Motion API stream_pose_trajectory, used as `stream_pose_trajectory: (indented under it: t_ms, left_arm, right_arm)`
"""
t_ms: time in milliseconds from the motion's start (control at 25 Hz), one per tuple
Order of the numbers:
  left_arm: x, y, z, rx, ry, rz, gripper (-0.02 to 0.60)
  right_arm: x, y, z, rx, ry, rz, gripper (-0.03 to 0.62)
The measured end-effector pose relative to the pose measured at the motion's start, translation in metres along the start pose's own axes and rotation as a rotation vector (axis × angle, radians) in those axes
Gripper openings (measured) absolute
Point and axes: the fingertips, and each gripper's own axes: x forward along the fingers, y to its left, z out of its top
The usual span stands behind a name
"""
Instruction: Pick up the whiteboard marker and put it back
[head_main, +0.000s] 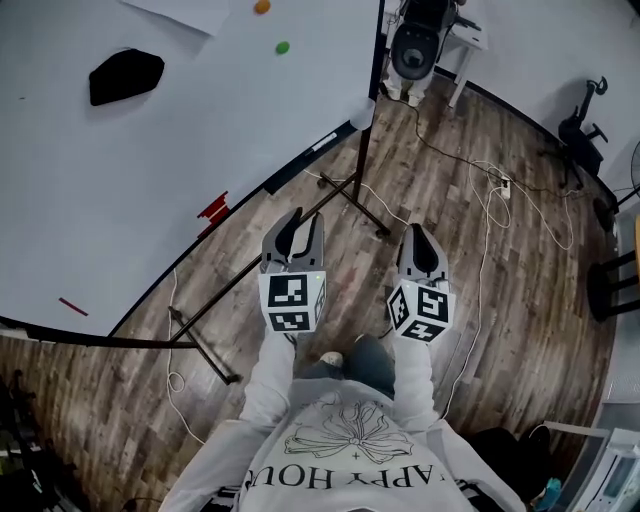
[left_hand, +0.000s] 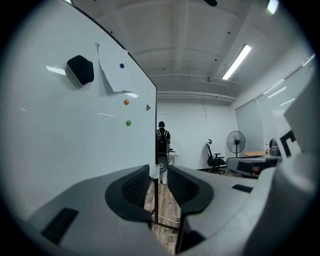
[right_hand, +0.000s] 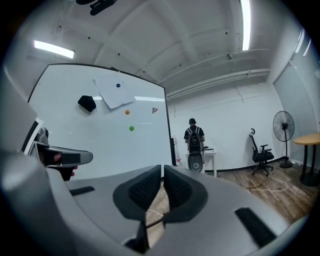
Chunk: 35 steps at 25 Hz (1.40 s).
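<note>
The whiteboard (head_main: 150, 160) fills the left of the head view, and a black eraser (head_main: 125, 75) sticks to it. On its lower edge lie a short red thing (head_main: 212, 208) and a thin red one (head_main: 72, 306); which is the marker I cannot tell. My left gripper (head_main: 298, 222) is held over the floor beside that edge. Its jaws stand apart in the left gripper view (left_hand: 158, 177), with nothing between them. My right gripper (head_main: 418, 238) is level with it to the right. It is empty, its pads (right_hand: 150, 187) nearly touching.
The whiteboard stand's legs (head_main: 205, 345) and loose cables (head_main: 490, 210) cross the wooden floor. Green (head_main: 283, 47) and orange (head_main: 262, 7) magnets and a paper sheet (left_hand: 112, 70) are on the board. A person with a backpack (right_hand: 194, 137) stands far ahead, near an office chair (left_hand: 215, 159) and a fan (right_hand: 283, 127).
</note>
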Motion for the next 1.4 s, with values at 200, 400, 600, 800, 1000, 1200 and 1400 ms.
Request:
stream_pose_trajectory:
  t_ms: [200, 400, 600, 800, 1000, 1200, 1400]
  left_arm:
    - [0.036, 0.016, -0.007, -0.013, 0.022, 0.030, 0.091]
    - [0.087, 0.030, -0.009, -0.016, 0.027, 0.073, 0.091]
    - [0.154, 0.037, -0.012, -0.031, 0.041, 0.132, 0.091]
    - [0.227, 0.035, -0.010, -0.019, 0.081, 0.180, 0.091]
    - [0.291, 0.038, -0.019, -0.014, 0.128, 0.239, 0.091]
    - [0.332, 0.044, -0.037, 0.043, 0.224, 0.285, 0.091]
    - [0.363, 0.054, -0.062, 0.162, 0.336, 0.300, 0.091]
  right_arm:
    - [0.043, -0.005, -0.006, 0.009, 0.020, 0.028, 0.005]
    - [0.101, -0.017, -0.005, -0.002, 0.017, 0.073, 0.005]
    - [0.174, -0.043, 0.003, -0.008, 0.015, 0.138, 0.003]
    - [0.243, -0.067, 0.017, -0.034, 0.022, 0.225, 0.004]
    - [0.304, -0.097, 0.019, -0.058, 0.041, 0.288, 0.003]
    - [0.343, -0.126, 0.005, -0.035, 0.084, 0.324, 0.004]
    - [0.367, -0.137, -0.019, -0.010, 0.143, 0.348, 0.005]
